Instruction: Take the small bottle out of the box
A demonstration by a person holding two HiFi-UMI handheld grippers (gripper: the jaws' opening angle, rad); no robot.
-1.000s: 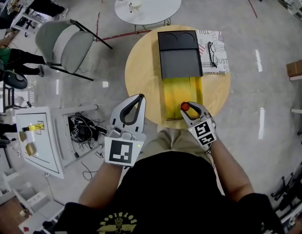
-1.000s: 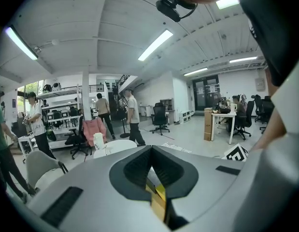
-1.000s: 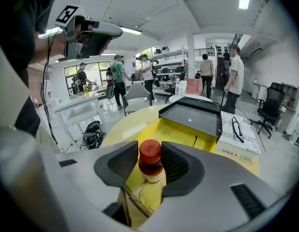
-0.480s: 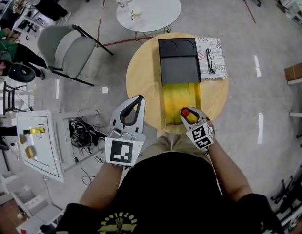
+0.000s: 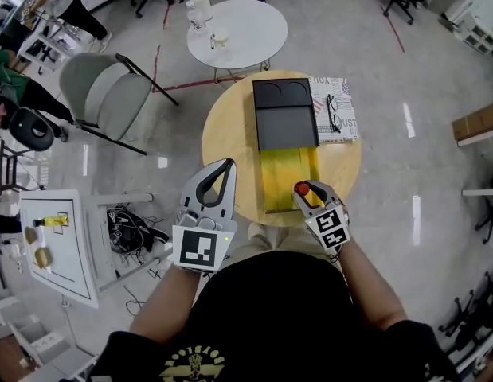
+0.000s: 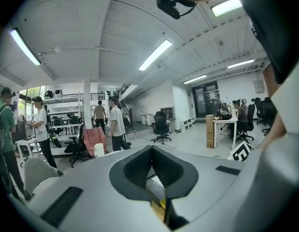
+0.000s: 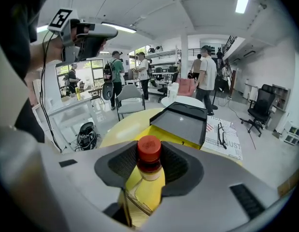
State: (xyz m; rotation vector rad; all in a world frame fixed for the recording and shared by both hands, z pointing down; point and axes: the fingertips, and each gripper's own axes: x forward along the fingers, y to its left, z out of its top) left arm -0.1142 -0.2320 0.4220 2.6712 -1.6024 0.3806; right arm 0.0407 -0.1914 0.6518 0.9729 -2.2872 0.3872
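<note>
We hold the small bottle [image 7: 148,170], red-capped and filled with yellow liquid, clamped near its neck in the right gripper [image 5: 303,191] at the near edge of the round wooden table [image 5: 227,130]. It sits above the near right corner of the open yellow box [image 5: 284,173], so the lift looks nearly done, with only carrying it clear and setting it down left. The left gripper [image 5: 227,167], jaws together on nothing, hangs just off the table's near left rim beside bare wood, while a magazine [image 5: 346,102] crowds the far right edge.
</note>
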